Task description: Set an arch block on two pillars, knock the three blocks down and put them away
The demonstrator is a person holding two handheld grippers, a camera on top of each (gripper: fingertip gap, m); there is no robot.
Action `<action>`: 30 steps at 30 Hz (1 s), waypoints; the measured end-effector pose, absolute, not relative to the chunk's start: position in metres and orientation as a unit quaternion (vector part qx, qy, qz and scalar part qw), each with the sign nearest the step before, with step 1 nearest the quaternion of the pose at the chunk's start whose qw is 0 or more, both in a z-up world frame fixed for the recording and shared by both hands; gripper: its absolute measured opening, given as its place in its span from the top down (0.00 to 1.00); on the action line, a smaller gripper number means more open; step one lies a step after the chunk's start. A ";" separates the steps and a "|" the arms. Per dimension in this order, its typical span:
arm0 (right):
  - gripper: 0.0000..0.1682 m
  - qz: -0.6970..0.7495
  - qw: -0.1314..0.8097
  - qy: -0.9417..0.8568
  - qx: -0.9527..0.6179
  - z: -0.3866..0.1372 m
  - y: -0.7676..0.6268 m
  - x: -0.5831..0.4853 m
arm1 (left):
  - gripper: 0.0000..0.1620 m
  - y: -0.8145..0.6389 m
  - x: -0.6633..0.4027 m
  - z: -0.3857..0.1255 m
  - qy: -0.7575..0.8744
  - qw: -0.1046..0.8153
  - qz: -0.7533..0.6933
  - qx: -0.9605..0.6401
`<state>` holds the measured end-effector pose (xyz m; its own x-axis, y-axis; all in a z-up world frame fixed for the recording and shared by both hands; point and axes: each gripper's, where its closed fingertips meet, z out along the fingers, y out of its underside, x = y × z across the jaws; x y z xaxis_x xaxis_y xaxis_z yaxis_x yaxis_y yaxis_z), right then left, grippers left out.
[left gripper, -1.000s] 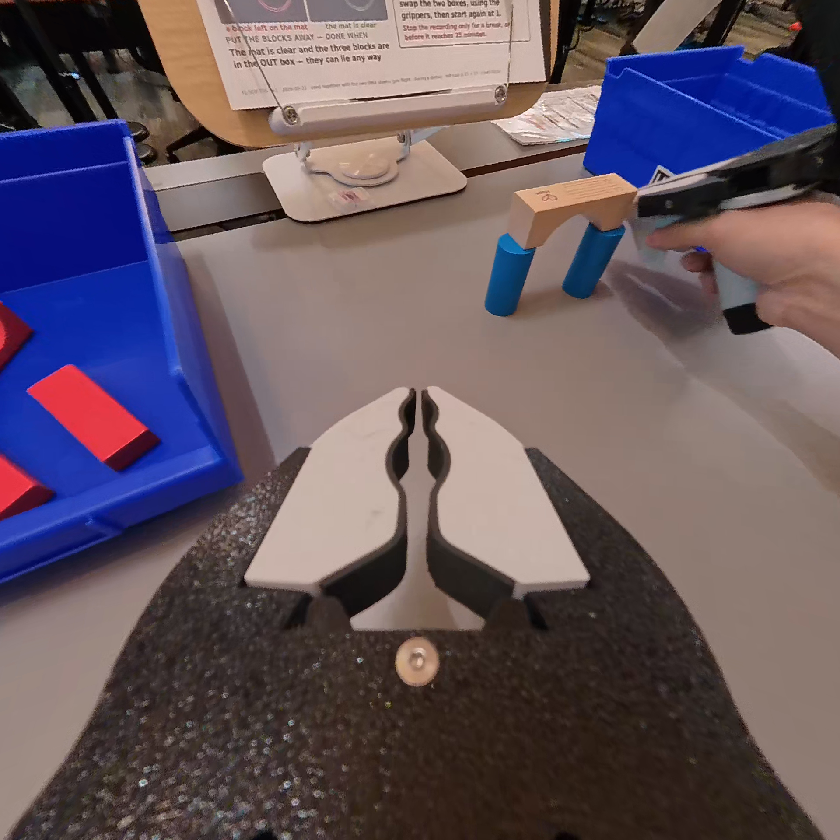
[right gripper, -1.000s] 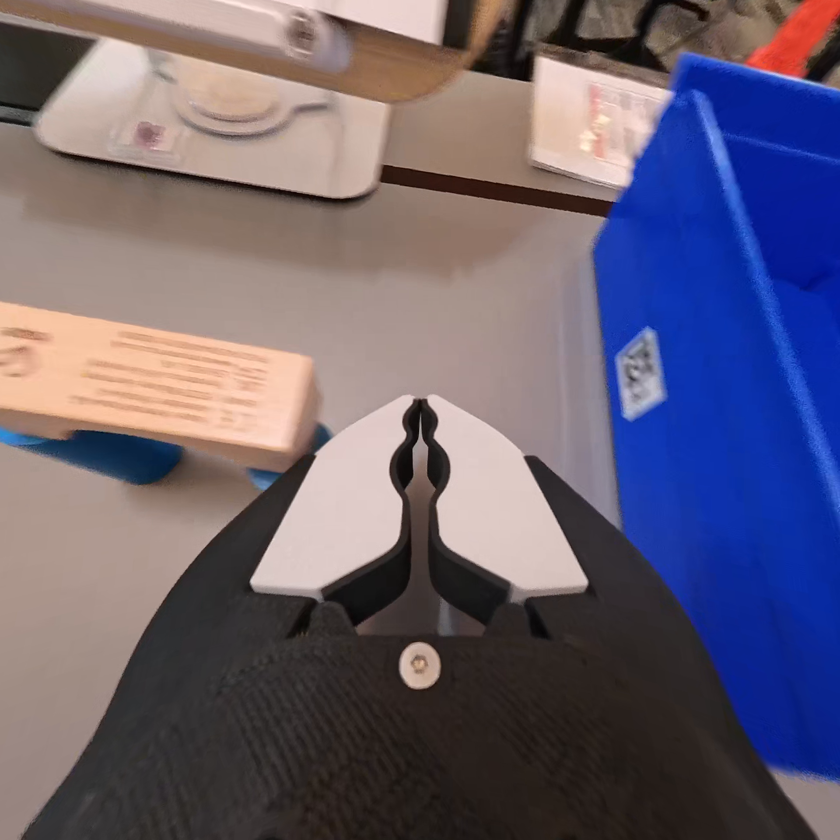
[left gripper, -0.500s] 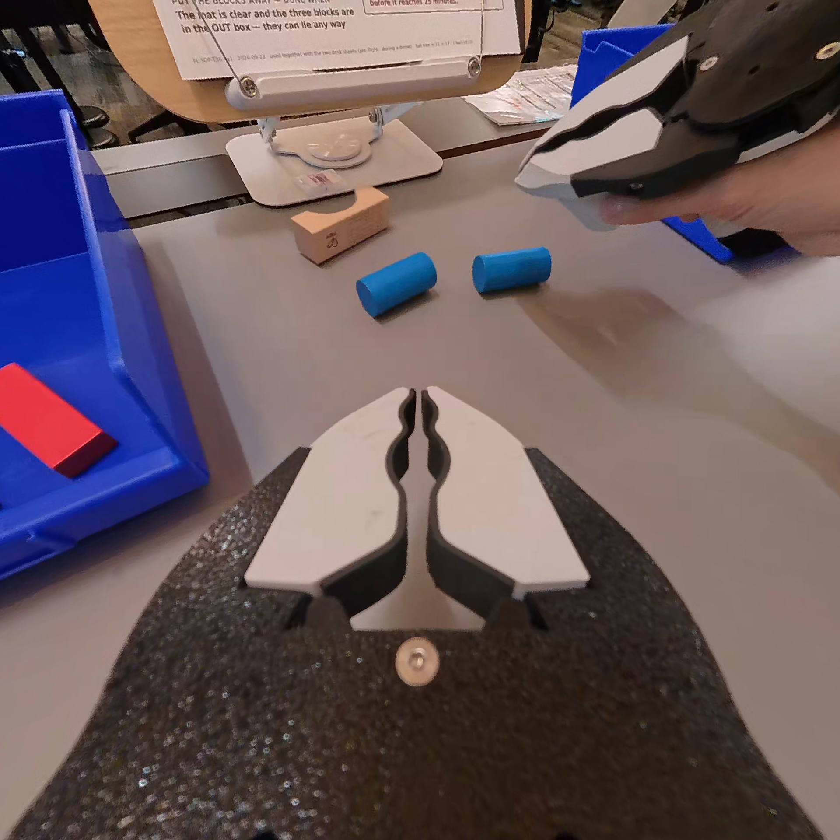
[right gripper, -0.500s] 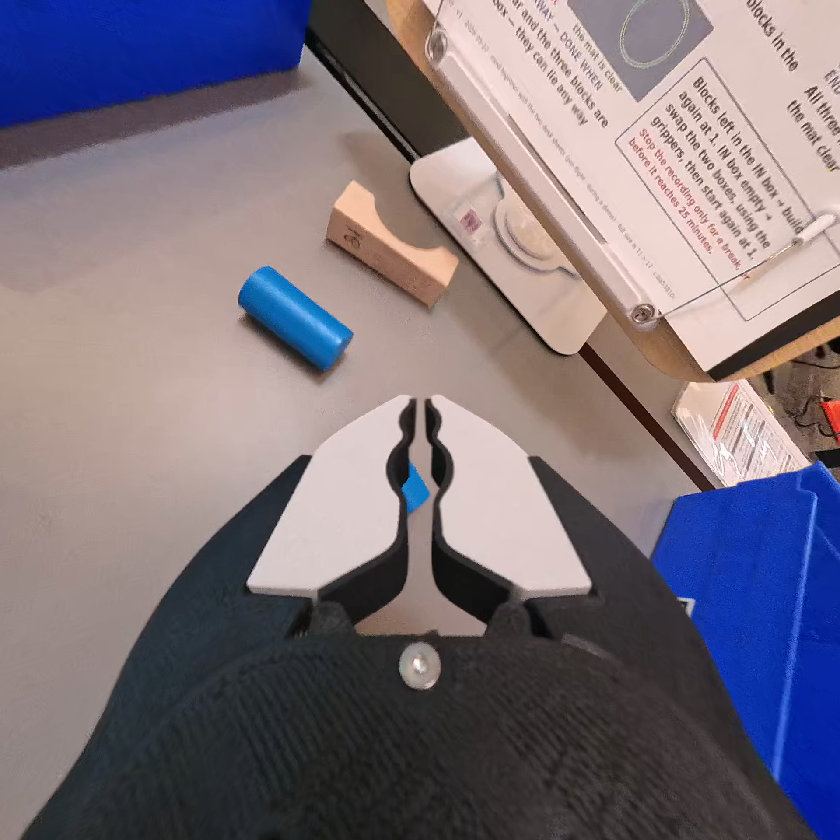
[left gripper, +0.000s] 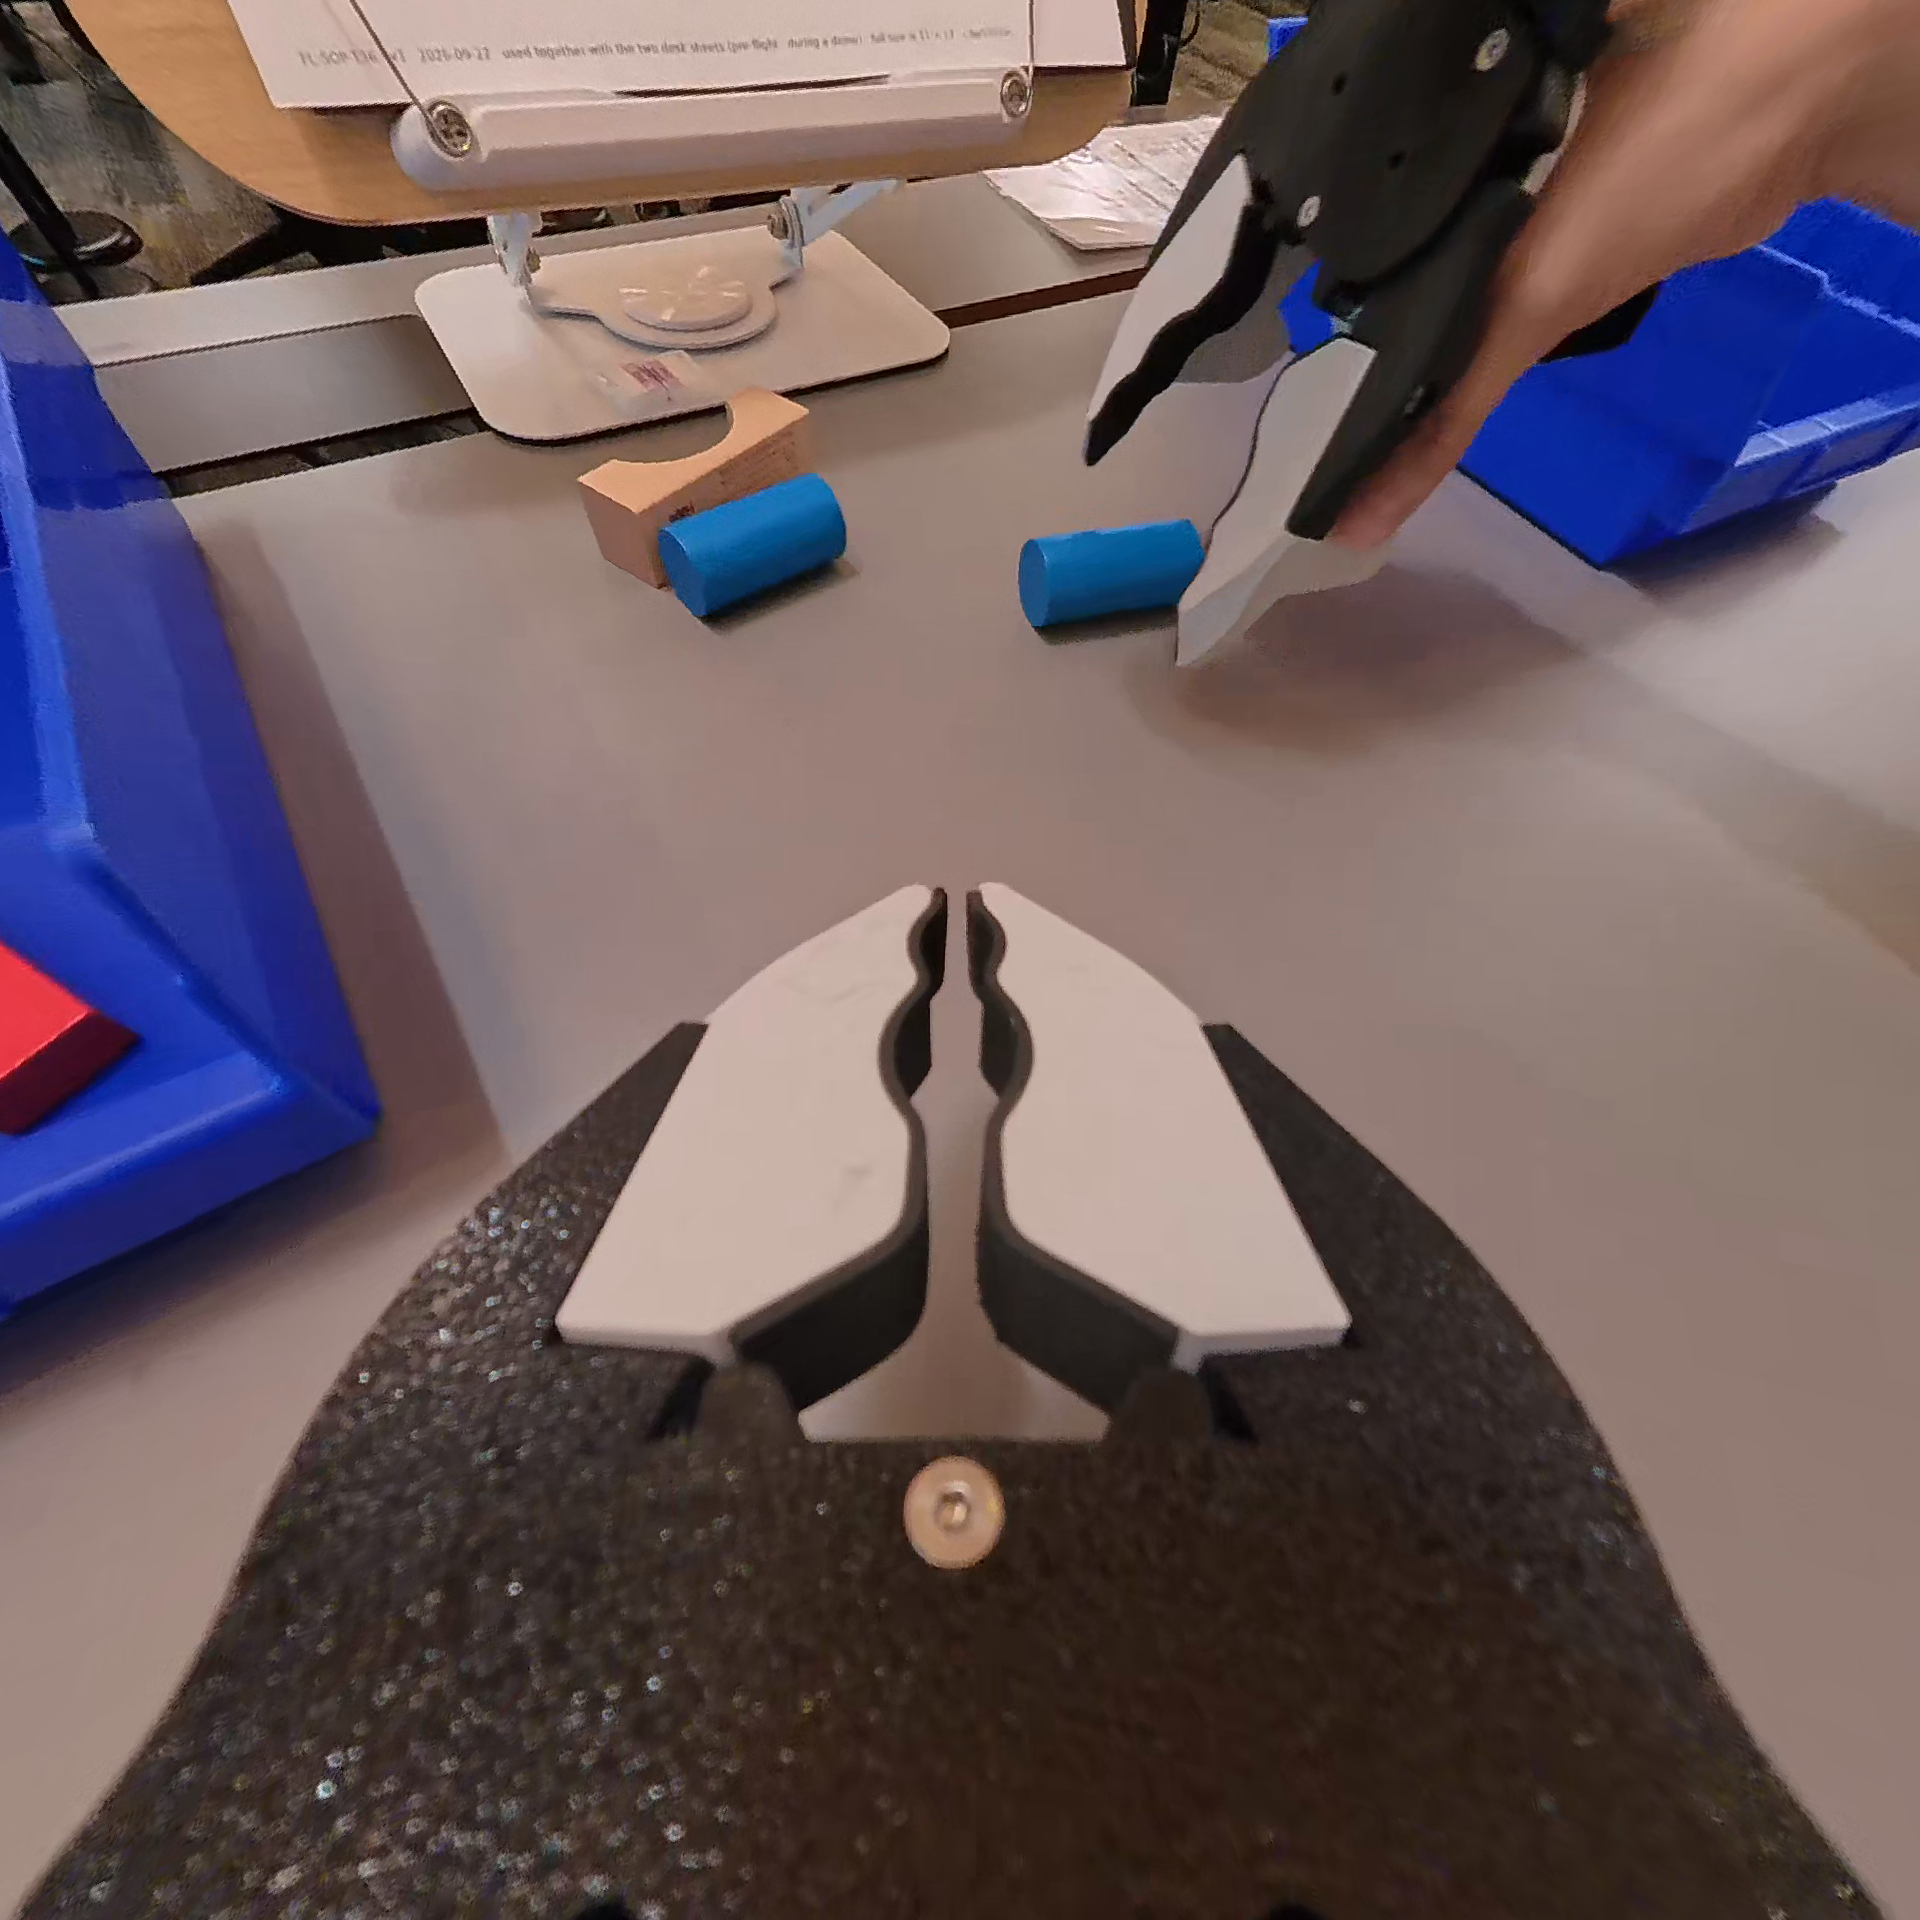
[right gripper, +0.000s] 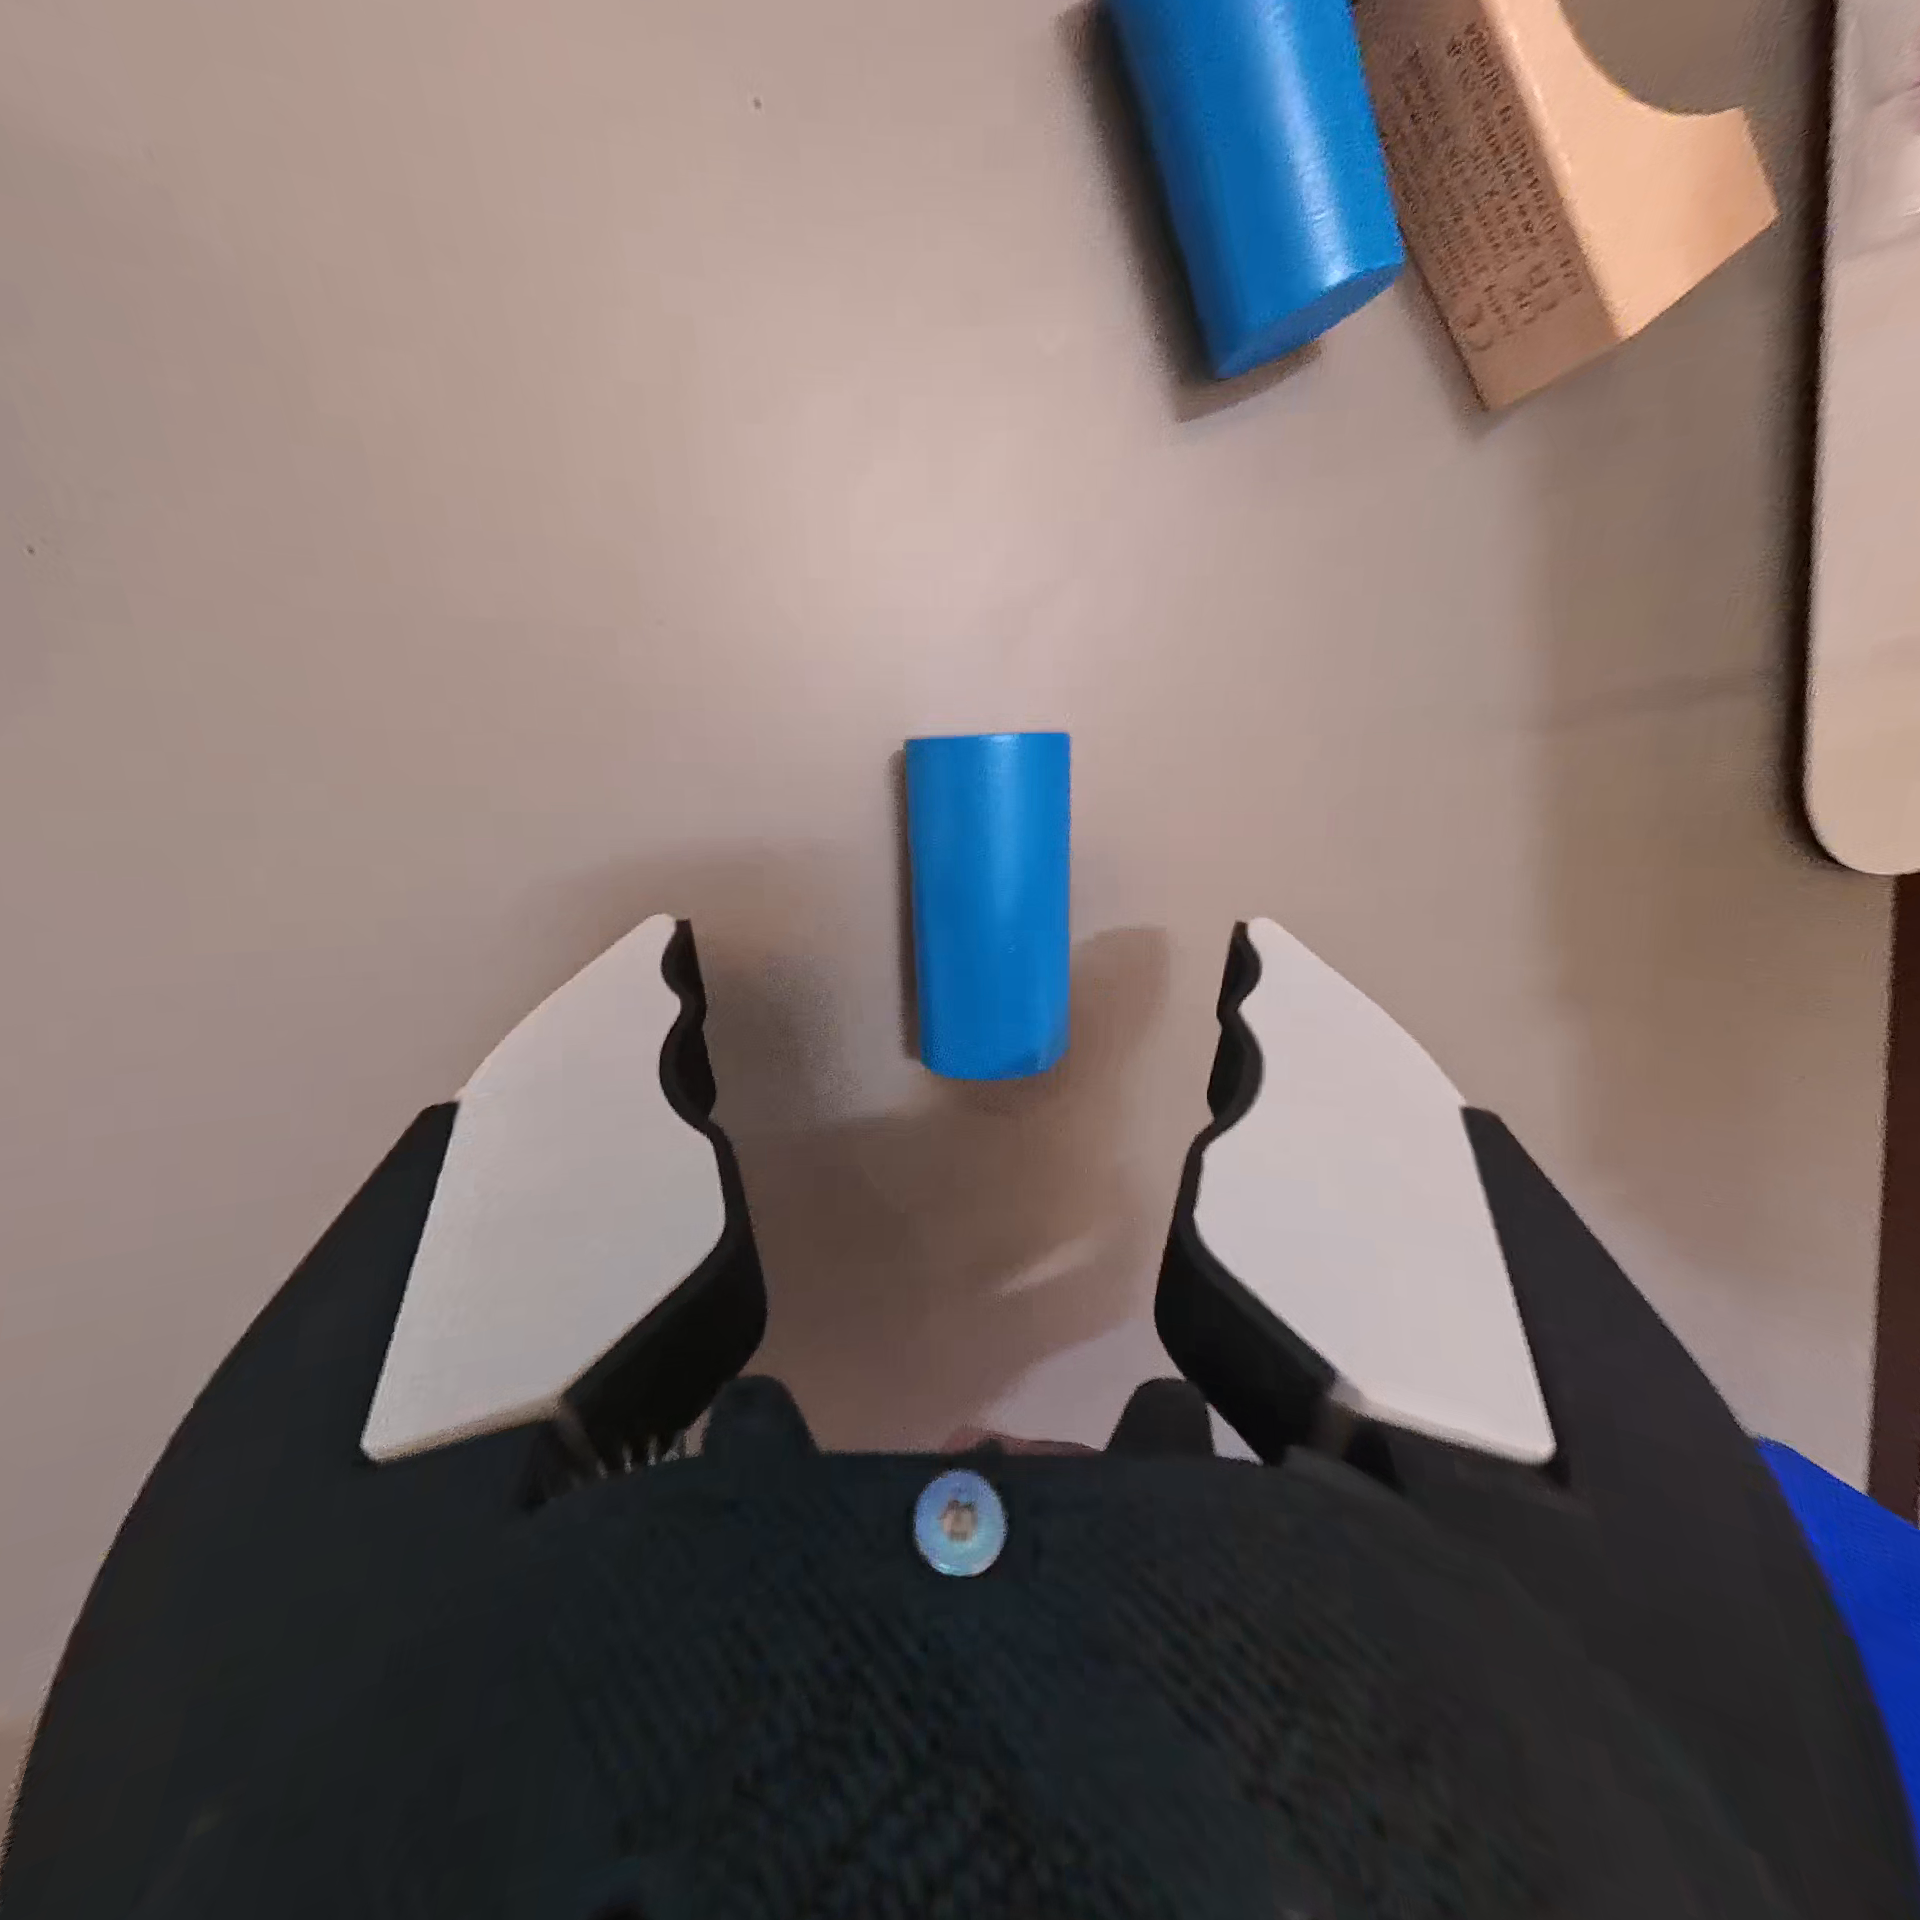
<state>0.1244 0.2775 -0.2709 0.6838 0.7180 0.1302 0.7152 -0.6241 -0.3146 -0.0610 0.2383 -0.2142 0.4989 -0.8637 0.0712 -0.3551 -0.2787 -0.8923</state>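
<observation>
The left gripper (left gripper: 956, 904) hovers low over the grey table (left gripper: 1351, 935), its fingers pressed nearly together on nothing, beside a blue bin (left gripper: 156, 831) holding a red block (left gripper: 47, 1049). Farther off, the right gripper (right gripper: 961, 940) points down with fingers spread wide, straddling the near blue cylinder (right gripper: 987, 909) without touching it. Beyond lie a second blue cylinder (right gripper: 1257, 177) touching a wooden arch block (right gripper: 1558, 208), then a document stand (left gripper: 686, 312) and another blue bin (left gripper: 1714, 395).

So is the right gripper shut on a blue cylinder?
No, the right gripper is open, and the nearer blue cylinder lies untouched on the table between its spread fingers.
</observation>
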 end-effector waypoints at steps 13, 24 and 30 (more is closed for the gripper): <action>0.81 0.021 0.150 -0.377 -0.914 -0.286 0.284 0.135 | 0.98 0.236 -0.060 -0.215 0.405 0.432 -0.301 -0.748; 0.81 -0.009 0.262 -0.225 -0.938 -0.165 0.257 0.206 | 0.98 0.231 -0.055 -0.225 0.418 0.423 -0.286 -0.751; 0.80 -0.089 0.258 0.046 -0.961 -0.143 0.180 0.375 | 0.98 0.226 -0.048 -0.228 0.427 0.416 -0.285 -0.751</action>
<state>0.3746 0.1803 -0.1427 0.9798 -0.1351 0.1476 -0.0428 -0.8621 -0.5049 -0.0477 0.2261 -0.2280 0.4730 -0.8780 0.0734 -0.4028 -0.2895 -0.8683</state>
